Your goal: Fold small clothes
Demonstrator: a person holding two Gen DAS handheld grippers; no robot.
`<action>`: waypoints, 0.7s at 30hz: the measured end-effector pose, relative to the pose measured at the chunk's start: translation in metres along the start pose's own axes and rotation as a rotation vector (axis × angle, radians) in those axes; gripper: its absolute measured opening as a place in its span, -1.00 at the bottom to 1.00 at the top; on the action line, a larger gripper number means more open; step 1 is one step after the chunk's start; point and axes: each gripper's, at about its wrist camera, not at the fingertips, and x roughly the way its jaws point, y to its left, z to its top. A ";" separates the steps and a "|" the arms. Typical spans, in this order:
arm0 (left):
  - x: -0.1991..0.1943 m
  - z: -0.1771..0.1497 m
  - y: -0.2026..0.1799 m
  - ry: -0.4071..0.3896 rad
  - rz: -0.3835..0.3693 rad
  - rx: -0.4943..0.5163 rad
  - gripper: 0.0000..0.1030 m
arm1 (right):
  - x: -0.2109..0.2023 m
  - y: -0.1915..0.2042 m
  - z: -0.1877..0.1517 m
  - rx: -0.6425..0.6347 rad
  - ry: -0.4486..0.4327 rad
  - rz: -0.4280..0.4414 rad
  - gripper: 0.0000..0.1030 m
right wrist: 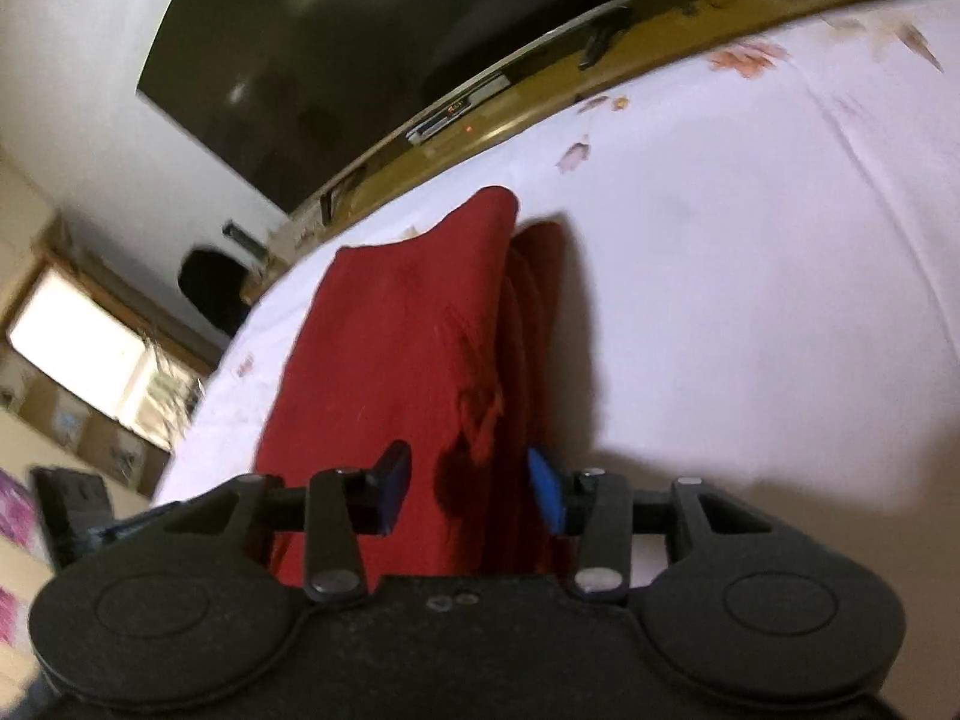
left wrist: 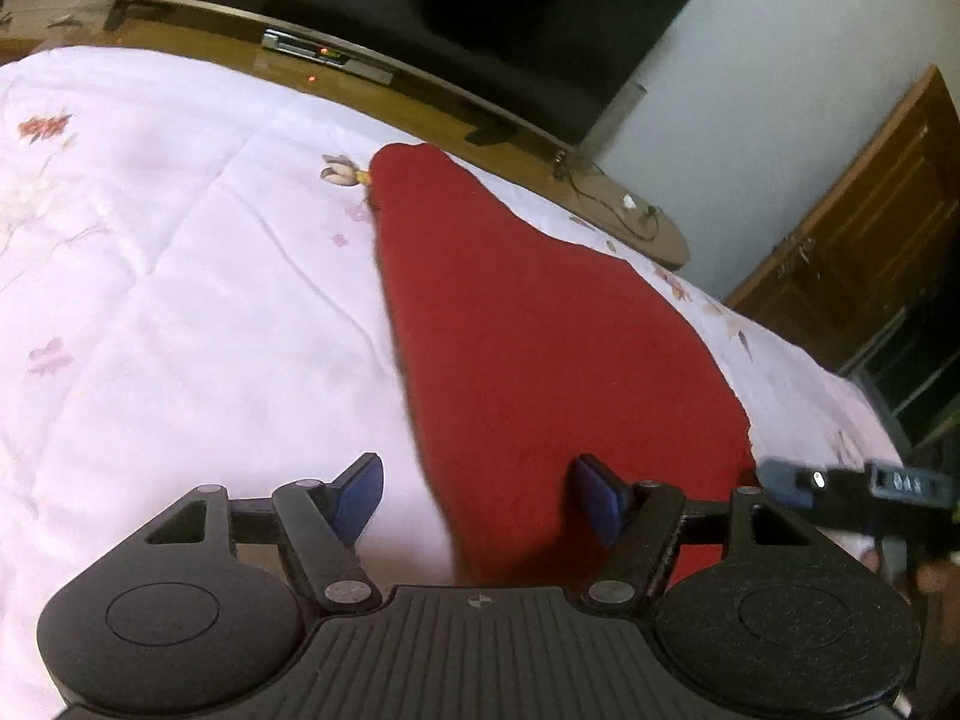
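A small red garment [left wrist: 540,330] lies on the white floral bedspread [left wrist: 180,276], stretching away from me toward the far edge. My left gripper [left wrist: 480,495] is open, its blue pads apart, over the garment's near left edge. In the right wrist view the red garment [right wrist: 408,348] shows a folded layer and ridged folds on its right side. My right gripper [right wrist: 471,492] is open with the near end of the garment between its spread pads. The right gripper [left wrist: 852,483] also shows at the left view's right edge.
A wooden TV bench [left wrist: 420,102] with a large dark TV [left wrist: 420,12] and a set-top box [left wrist: 324,54] runs along the bed's far edge. A wooden cabinet [left wrist: 870,228] stands at the right. Cables lie on the bench end.
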 end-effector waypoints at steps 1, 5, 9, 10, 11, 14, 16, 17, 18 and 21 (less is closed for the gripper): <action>-0.002 -0.004 0.000 -0.002 0.005 -0.006 0.34 | -0.004 -0.003 -0.007 0.027 -0.003 0.011 -0.17; -0.003 -0.015 -0.004 -0.002 0.017 -0.003 0.34 | 0.004 0.001 -0.014 0.013 0.009 0.028 -0.49; -0.007 -0.017 -0.011 -0.003 0.030 0.001 0.34 | 0.020 0.019 -0.009 -0.122 0.010 -0.035 -0.85; -0.011 -0.016 -0.013 -0.006 0.026 0.013 0.34 | 0.013 0.025 -0.006 -0.151 -0.021 -0.030 -0.85; -0.012 -0.017 -0.015 -0.003 0.025 0.023 0.34 | 0.005 0.030 -0.003 -0.168 -0.046 -0.023 -0.85; -0.007 -0.023 -0.018 0.030 0.035 0.049 0.34 | -0.008 0.030 0.001 -0.191 -0.064 -0.048 -0.86; -0.006 -0.030 -0.021 0.022 0.058 0.096 0.34 | 0.001 0.016 -0.002 -0.166 -0.023 -0.078 -0.86; -0.006 -0.033 -0.023 0.014 0.066 0.120 0.34 | 0.010 0.009 -0.006 -0.155 0.004 -0.095 -0.85; -0.007 -0.034 -0.025 0.010 0.075 0.135 0.34 | 0.017 0.001 -0.011 -0.149 0.013 -0.109 -0.85; -0.012 -0.031 -0.027 0.019 0.080 0.131 0.34 | 0.019 -0.011 -0.011 -0.049 -0.008 -0.072 -0.85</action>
